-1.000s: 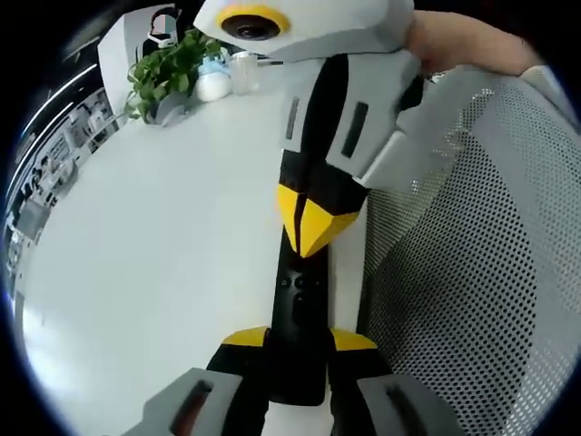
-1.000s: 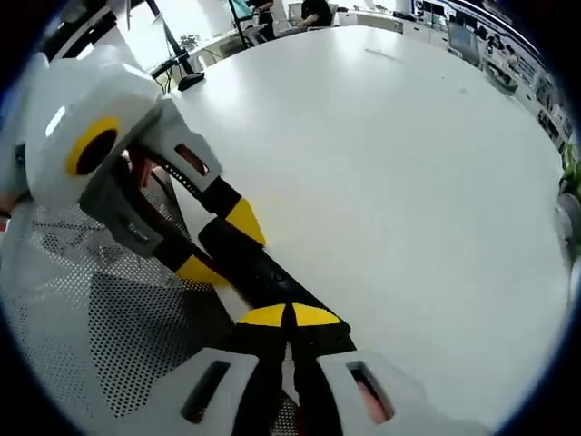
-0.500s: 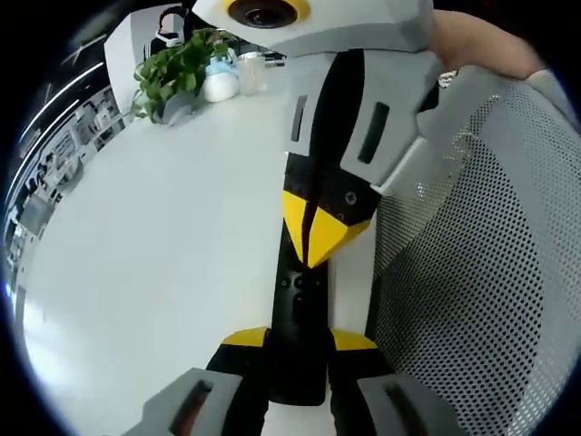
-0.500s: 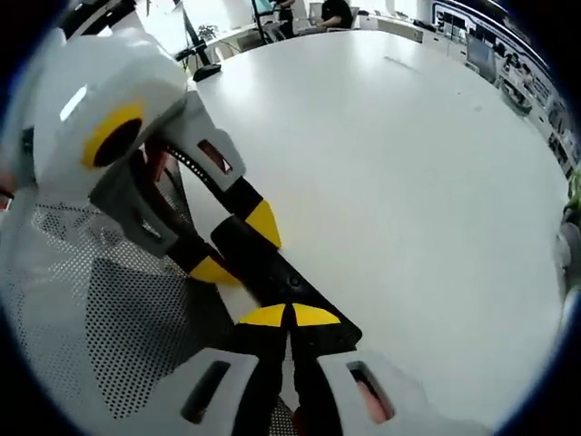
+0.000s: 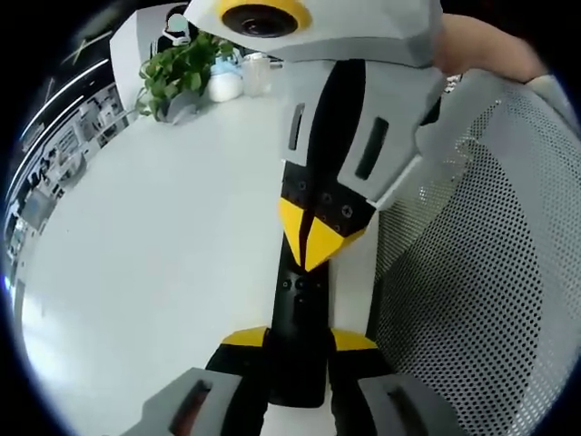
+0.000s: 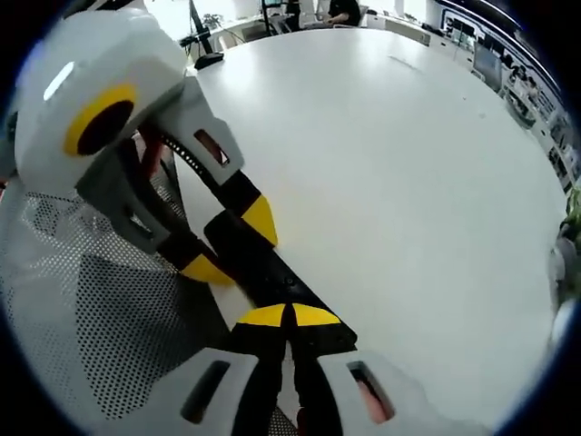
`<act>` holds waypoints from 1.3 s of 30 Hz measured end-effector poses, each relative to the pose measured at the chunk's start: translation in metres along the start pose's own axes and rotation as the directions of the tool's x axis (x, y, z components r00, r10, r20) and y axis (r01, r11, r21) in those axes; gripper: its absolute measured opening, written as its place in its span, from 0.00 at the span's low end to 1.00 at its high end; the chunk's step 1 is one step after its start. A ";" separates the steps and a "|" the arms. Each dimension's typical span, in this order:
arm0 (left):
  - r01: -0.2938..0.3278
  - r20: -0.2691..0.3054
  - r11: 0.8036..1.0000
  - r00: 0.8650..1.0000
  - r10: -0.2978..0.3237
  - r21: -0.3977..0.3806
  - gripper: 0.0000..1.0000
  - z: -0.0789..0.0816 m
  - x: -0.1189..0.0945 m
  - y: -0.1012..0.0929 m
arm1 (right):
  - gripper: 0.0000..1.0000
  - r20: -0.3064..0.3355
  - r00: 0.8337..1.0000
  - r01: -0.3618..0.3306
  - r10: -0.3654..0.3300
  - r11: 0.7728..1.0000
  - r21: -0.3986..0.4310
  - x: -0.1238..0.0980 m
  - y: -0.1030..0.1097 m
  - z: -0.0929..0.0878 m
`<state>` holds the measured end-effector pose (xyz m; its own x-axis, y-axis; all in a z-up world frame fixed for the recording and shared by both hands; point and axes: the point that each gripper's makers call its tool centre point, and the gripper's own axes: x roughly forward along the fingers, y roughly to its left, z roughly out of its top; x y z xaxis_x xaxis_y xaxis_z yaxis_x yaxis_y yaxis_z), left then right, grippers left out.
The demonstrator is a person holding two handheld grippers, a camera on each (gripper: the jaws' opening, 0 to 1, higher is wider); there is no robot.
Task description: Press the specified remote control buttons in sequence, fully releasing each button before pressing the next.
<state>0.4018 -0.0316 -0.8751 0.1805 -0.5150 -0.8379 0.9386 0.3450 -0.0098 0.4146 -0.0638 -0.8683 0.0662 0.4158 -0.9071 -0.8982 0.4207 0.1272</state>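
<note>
Right tongs (image 5: 313, 241) lower on remote (image 5: 298, 341)

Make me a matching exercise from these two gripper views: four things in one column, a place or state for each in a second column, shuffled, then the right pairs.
Things
1. remote control
2. right gripper
3. potted plant
4. mesh chair back

Places or states
A. at the table's far edge
B. beside the table edge, next to the remote
C. jaws shut, tips over the remote's buttons
D. clamped between the left gripper's jaws

Pairs: 1-D, 2-C, 3-A, 4-B
</note>
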 end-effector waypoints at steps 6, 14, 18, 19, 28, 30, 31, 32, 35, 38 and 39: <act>0.006 -0.002 1.000 1.000 -0.006 0.006 0.24 0.000 0.000 0.000 | 0.00 0.033 0.999 0.007 -0.006 1.000 -0.026 0.000 0.000 -0.001; 0.006 0.003 1.000 1.000 -0.006 0.010 0.24 0.000 0.000 0.000 | 0.00 0.060 0.998 -0.013 0.007 0.995 0.098 -0.001 -0.001 -0.001; 0.009 0.006 1.000 1.000 -0.009 0.014 0.24 0.001 0.000 0.000 | 0.00 0.070 0.997 -0.051 0.041 0.986 0.157 -0.004 -0.003 -0.004; 0.009 0.008 1.000 1.000 -0.009 0.013 0.24 0.001 0.000 0.001 | 0.00 0.064 0.997 -0.055 0.046 0.987 0.149 -0.005 -0.002 -0.007; 0.012 0.015 1.000 1.000 -0.013 0.012 0.24 0.001 0.000 0.001 | 0.00 0.017 0.998 -0.066 0.066 0.996 0.056 -0.006 -0.001 -0.011; 0.012 0.013 1.000 1.000 -0.012 0.014 0.24 0.001 0.000 0.001 | 0.00 0.020 0.998 -0.060 0.060 0.997 0.037 -0.006 0.001 -0.011; 0.012 0.013 1.000 1.000 -0.012 0.013 0.24 0.001 0.000 0.001 | 0.00 0.019 0.998 -0.054 0.053 0.998 0.028 -0.006 0.000 -0.011; 0.012 0.013 1.000 1.000 -0.012 0.012 0.24 0.001 0.001 0.001 | 0.00 0.019 0.999 -0.048 0.048 0.999 0.015 -0.006 0.000 -0.011; 0.009 0.014 1.000 1.000 -0.009 0.011 0.25 0.001 0.000 0.001 | 0.00 0.007 1.000 -0.021 0.022 0.997 -0.076 -0.005 0.001 -0.011; 0.004 0.016 1.000 1.000 -0.004 0.005 0.25 0.001 0.001 0.001 | 0.00 0.009 1.000 -0.011 0.012 0.992 -0.125 -0.005 0.002 -0.011; 0.003 0.016 1.000 1.000 -0.003 0.003 0.25 0.001 0.001 0.001 | 0.00 0.010 1.000 -0.011 0.012 0.993 -0.118 -0.006 0.003 -0.011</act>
<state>0.4033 -0.0327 -0.8750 0.1826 -0.5287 -0.8289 0.9400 0.3409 -0.0104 0.4063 -0.0740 -0.8674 0.0598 0.4283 -0.9016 -0.9439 0.3181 0.0885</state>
